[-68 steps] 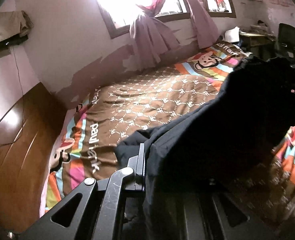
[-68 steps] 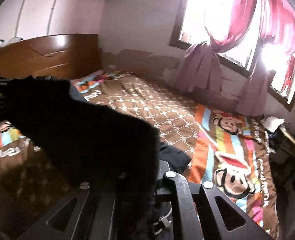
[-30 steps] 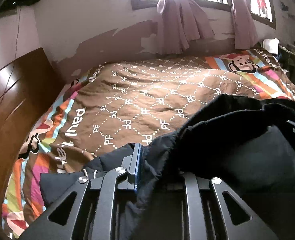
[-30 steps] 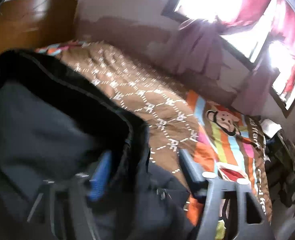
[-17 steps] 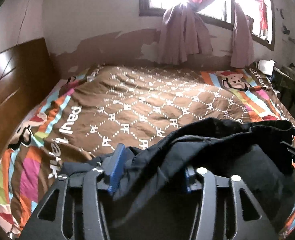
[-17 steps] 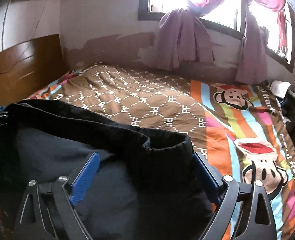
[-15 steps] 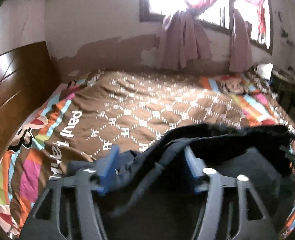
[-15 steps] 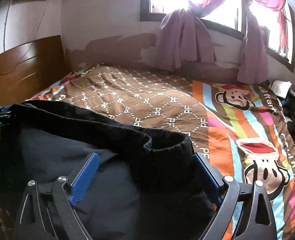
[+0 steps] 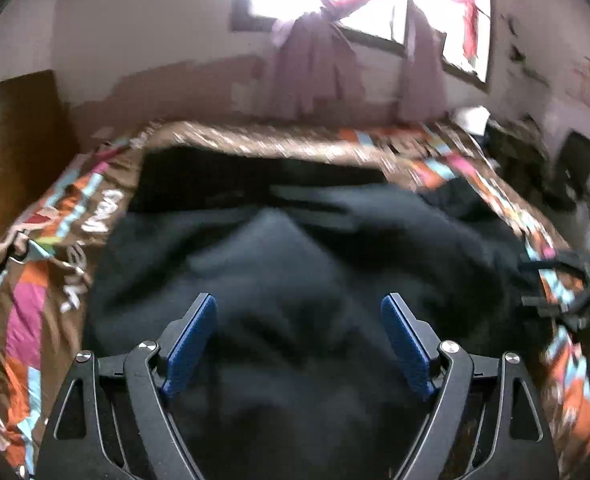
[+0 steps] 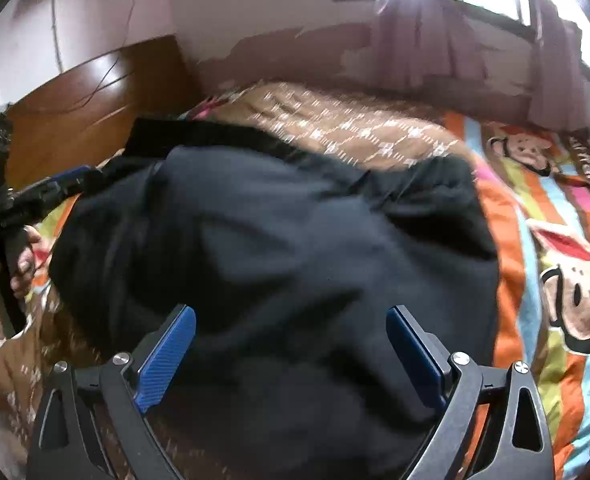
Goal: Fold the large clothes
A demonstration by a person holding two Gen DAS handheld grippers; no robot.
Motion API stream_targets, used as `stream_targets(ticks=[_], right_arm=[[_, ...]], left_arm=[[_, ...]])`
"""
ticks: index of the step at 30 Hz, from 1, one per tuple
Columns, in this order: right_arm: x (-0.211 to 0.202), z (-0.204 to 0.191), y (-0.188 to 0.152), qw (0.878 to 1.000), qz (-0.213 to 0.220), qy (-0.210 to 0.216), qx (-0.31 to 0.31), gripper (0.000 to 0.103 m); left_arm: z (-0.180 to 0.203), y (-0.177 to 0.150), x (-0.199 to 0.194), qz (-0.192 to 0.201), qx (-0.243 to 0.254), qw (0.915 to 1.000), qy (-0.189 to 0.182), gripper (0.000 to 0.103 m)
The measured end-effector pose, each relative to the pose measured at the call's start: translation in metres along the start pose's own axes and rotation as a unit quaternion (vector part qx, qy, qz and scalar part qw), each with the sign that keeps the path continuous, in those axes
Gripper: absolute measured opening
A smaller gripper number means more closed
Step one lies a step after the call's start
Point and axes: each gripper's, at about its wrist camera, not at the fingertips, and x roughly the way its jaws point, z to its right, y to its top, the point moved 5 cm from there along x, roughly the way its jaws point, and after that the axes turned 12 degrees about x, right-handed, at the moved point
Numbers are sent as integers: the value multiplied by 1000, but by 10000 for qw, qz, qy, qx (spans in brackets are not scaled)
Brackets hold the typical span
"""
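Note:
A large black garment (image 9: 295, 264) lies spread on the bed, also filling the right wrist view (image 10: 287, 248). My left gripper (image 9: 301, 344) is open above its near part, blue pads (image 9: 193, 336) wide apart and empty. My right gripper (image 10: 291, 356) is open over the garment too, blue pads (image 10: 167, 356) apart and holding nothing. The left gripper shows at the left edge of the right wrist view (image 10: 51, 188), and the right gripper at the right edge of the left wrist view (image 9: 567, 300). Both views are blurred.
The bed has a brown and striped monkey-print cover (image 10: 555, 264). A wooden headboard (image 10: 87, 108) stands at the left, a wall with a window and purple curtains (image 9: 315, 72) behind. Dark clutter (image 9: 551, 160) sits past the bed's right end.
Both grippers have opened and let go of the black garment, which has dropped and spread flat over the bed. Both have drawn back above it.

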Motion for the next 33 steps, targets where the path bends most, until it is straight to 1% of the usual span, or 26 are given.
stream_targets(ticks=[2, 3, 6, 7, 8, 10, 13, 14, 18, 21, 27, 31, 33], right_arm=[[3, -3, -8, 9999, -132, 32, -91, 96], [5, -2, -12, 9998, -163, -2, -116, 96], [18, 0, -20, 9995, -288, -87, -120, 96], [23, 1, -22, 9994, -314, -108, -111, 96], [29, 2, -21, 9994, -322, -109, -110, 100], [38, 2, -16, 9996, -241, -86, -115, 103], [55, 2, -1, 9998, -163, -80, -121, 103], [62, 1, 7, 9998, -156, -86, -114, 103], [77, 1, 29, 9997, -131, -215, -37, 103], [87, 3, 45, 9995, -63, -317, 33, 103], [110, 14, 79, 9983, 81, -482, 304, 103], [125, 19, 97, 9970, 107, -707, 310, 103], [136, 25, 104, 9960, 78, -788, 410, 103]], left_arm=[[12, -14, 9, -248, 140, 9994, -184, 80], [15, -16, 13, -354, 209, 9990, -193, 80], [21, -16, 25, -465, 421, 9980, 114, 80], [21, -12, 29, -486, 386, 9979, 156, 81], [19, -9, 33, -499, 332, 9980, 202, 83], [12, -3, 43, -546, 183, 9978, 318, 87], [1, 10, 61, -634, -32, 9968, 478, 88], [-1, 14, 66, -651, -51, 9967, 485, 90], [-14, 28, 85, -799, 26, 9951, 586, 92], [-29, 33, 90, -893, -152, 9939, 624, 92], [-60, 41, 96, -782, -306, 9924, 895, 95], [-89, 40, 96, -711, -740, 9888, 1085, 95], [-101, 35, 98, -781, -967, 9855, 1156, 96]])
